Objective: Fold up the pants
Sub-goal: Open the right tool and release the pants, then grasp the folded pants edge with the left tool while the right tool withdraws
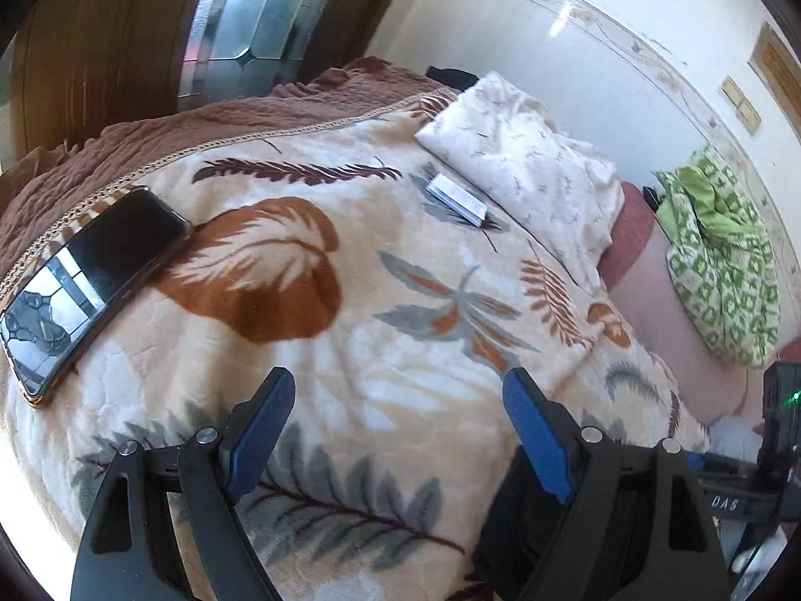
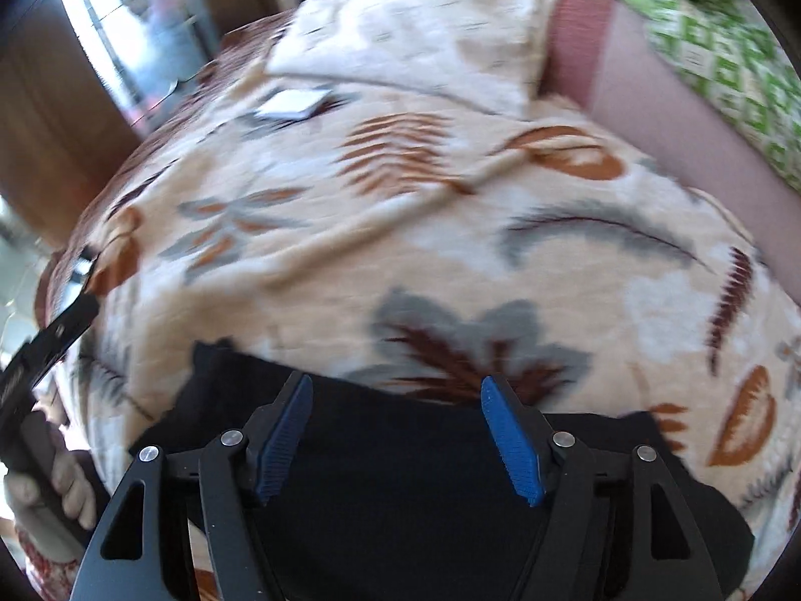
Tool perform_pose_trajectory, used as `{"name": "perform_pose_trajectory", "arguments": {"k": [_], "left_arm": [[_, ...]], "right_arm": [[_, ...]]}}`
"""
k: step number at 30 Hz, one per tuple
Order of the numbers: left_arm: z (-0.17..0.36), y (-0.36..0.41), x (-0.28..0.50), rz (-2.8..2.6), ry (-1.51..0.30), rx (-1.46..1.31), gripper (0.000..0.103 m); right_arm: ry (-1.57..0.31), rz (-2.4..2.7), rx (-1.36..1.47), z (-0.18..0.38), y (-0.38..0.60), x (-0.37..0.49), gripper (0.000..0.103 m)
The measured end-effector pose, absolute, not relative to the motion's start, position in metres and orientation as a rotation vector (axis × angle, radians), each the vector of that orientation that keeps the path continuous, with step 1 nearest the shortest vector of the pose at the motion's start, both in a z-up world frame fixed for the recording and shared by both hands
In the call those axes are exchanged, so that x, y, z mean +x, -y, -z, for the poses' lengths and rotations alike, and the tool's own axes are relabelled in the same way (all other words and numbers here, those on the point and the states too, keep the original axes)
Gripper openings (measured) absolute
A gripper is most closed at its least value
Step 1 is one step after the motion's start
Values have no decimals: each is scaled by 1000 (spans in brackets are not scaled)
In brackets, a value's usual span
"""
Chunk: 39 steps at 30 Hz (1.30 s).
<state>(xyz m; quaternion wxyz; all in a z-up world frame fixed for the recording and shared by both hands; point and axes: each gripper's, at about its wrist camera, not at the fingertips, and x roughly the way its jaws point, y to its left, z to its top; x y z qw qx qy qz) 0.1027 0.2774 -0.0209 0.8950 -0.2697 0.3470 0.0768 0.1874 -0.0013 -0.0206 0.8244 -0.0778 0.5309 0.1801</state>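
- Your right gripper (image 2: pixel 395 430) hangs wide open and empty over the black pants (image 2: pixel 410 501), which lie at the near edge of the leaf-print blanket (image 2: pixel 450 260).
- Your left gripper (image 1: pixel 395 430) gapes too, holding nothing, the pants just under its right finger.
- Bite one layer at each corner.
- Fold clear of the phone (image 1: pixel 95 280) and the small booklet (image 1: pixel 458 198).

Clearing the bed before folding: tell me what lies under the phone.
The phone lies on the leaf-print blanket, near its braided edge beside the brown bedspread. Whatever sits directly beneath the phone is hidden by it.
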Motion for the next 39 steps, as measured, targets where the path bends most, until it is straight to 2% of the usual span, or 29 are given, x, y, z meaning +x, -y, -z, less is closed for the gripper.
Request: {"name": "perform_pose_trajectory", "arguments": {"k": [8, 15, 17, 19, 20, 24, 29, 33, 39], "left_arm": [[26, -294, 101, -181, -729, -608, 85], [30, -306, 99, -189, -736, -657, 85], [33, -306, 99, -176, -746, -672, 85], [37, -303, 100, -156, -762, -693, 85], [39, -300, 100, -147, -775, -700, 85], [44, -280, 91, -96, -807, -692, 85], [55, -251, 62, 67, -816, -736, 85], [61, -220, 58, 163, -851, -699, 85], [57, -189, 59, 248, -803, -633, 85]], "right_arm": [[-1158, -518, -292, 35, -89, 148, 75], [-1075, -551, -674, 64, -146, 92, 72], [-1088, -515, -718, 77, -147, 91, 38], [-1123, -522, -591, 68, -133, 105, 22], [-1144, -525, -523, 62, -125, 114, 20], [-1210, -509, -219, 43, -77, 146, 18], [-1271, -523, 16, 42, -38, 166, 18], [-1292, -549, 62, 37, -33, 173, 18], [-1311, -594, 26, 25, -42, 176, 18]]}}
